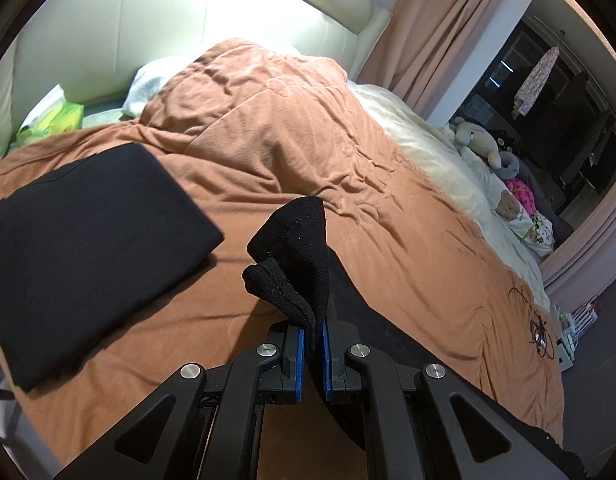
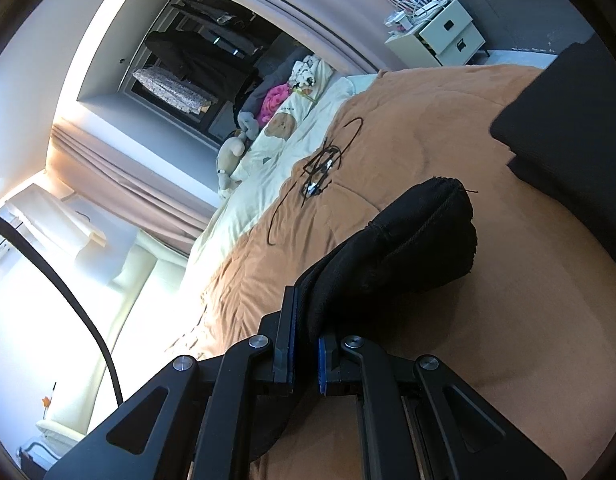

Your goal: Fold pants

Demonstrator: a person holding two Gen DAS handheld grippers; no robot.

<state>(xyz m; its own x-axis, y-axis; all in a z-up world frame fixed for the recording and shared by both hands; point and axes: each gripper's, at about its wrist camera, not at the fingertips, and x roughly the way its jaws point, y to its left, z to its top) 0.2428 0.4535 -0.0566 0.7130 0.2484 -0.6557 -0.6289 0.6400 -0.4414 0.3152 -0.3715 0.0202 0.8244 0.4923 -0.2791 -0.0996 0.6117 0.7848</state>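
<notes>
- left gripper (image 1: 314,334) is clamped on a bunched edge of the black pants (image 1: 293,248), lifted above the orange blanket (image 1: 267,128).
- right gripper (image 2: 305,344) pinches another hemmed edge of the pants (image 2: 404,240).
- a folded black garment (image 1: 79,236) lies flat on the blanket nearby.

Black pants (image 1: 291,256) of matt ribbed cloth, soft matt orange blanket (image 1: 267,128), glossy cream padded headboard (image 1: 167,20)
</notes>
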